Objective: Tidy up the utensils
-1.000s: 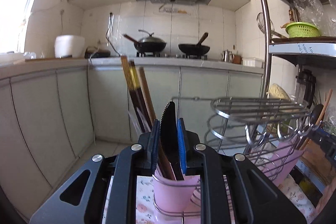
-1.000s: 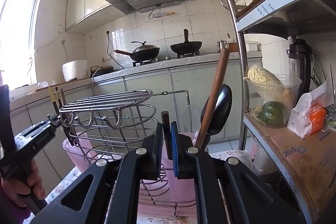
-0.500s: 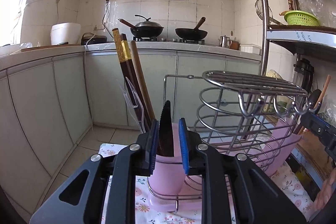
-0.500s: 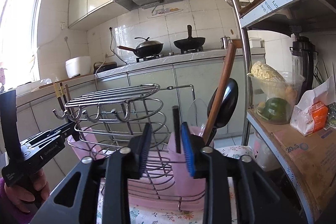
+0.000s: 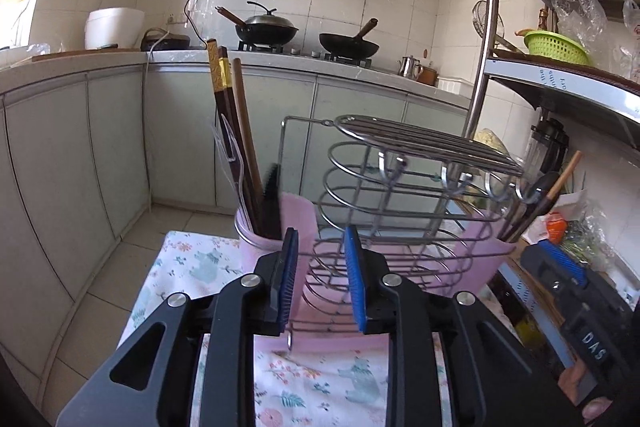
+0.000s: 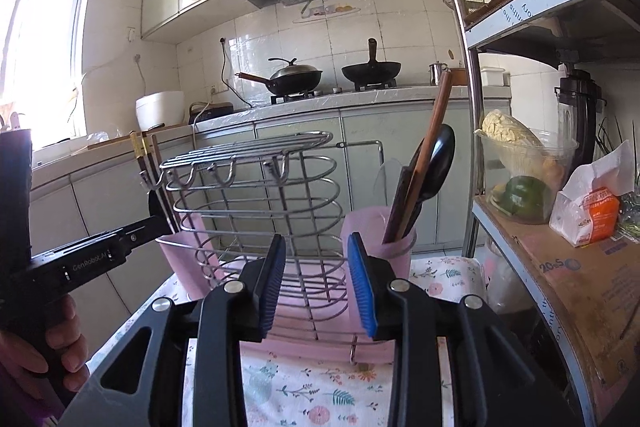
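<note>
Both grippers are letting go now: the knife (image 5: 271, 201) is standing in the left cup (image 5: 276, 227), the left gripper (image 5: 320, 281) opening, empty; the right gripper (image 6: 316, 283) gaping empty.

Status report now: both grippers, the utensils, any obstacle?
Left gripper opening, empty. Right gripper open, empty. Black serrated knife in pink plastic cup. Nothing blocking.

Straight ahead of the left gripper's (image 5: 322, 279) opening, empty fingers (image 5: 289, 277), the wire rack (image 5: 404, 187) blocks the way. Left of them, chopsticks (image 5: 232, 131) crowd 1 pink cup (image 5: 276, 227). Beyond the right gripper (image 6: 316, 285), spoons (image 6: 434, 167) fill the other cup (image 6: 380, 247).
</note>
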Demonstrator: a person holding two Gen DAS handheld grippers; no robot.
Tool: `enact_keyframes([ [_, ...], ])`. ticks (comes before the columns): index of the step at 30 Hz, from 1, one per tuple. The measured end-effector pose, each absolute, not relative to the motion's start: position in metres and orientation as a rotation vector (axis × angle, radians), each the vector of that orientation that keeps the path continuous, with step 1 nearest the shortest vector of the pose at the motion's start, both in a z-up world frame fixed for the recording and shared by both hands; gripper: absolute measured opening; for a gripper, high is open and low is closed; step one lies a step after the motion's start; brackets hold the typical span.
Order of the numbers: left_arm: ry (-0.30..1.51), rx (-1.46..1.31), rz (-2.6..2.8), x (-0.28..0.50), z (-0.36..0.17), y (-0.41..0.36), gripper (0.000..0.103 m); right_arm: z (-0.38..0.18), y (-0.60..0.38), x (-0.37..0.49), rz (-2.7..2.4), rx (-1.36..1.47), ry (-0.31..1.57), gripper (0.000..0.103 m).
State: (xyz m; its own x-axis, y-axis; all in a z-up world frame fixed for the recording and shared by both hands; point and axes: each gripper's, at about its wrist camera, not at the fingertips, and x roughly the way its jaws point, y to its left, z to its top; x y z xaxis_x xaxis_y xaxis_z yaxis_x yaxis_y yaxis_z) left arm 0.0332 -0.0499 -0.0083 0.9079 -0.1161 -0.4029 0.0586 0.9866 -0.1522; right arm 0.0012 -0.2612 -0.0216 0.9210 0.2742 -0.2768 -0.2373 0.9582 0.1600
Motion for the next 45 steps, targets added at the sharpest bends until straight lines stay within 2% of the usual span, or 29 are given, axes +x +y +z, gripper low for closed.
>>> enact_keyframes([
  [21,0.533,-0.23,-0.12,-0.013,-0.002,-0.06,0.024,-0.029,-0.25,-0.045,0.276,0.131,0.383,0.032],
  [22,0.534,-0.227,-0.116,-0.014,-0.001,-0.061,0.024,-0.029,-0.251,-0.046,0.274,0.137,0.387,0.033],
  [25,0.539,-0.215,-0.113,-0.019,-0.002,-0.064,0.024,-0.029,-0.254,-0.048,0.265,0.154,0.4,0.046],
  [45,0.56,-0.178,-0.112,-0.042,-0.013,-0.071,0.024,-0.032,-0.244,-0.062,0.236,0.116,0.431,0.047],
])
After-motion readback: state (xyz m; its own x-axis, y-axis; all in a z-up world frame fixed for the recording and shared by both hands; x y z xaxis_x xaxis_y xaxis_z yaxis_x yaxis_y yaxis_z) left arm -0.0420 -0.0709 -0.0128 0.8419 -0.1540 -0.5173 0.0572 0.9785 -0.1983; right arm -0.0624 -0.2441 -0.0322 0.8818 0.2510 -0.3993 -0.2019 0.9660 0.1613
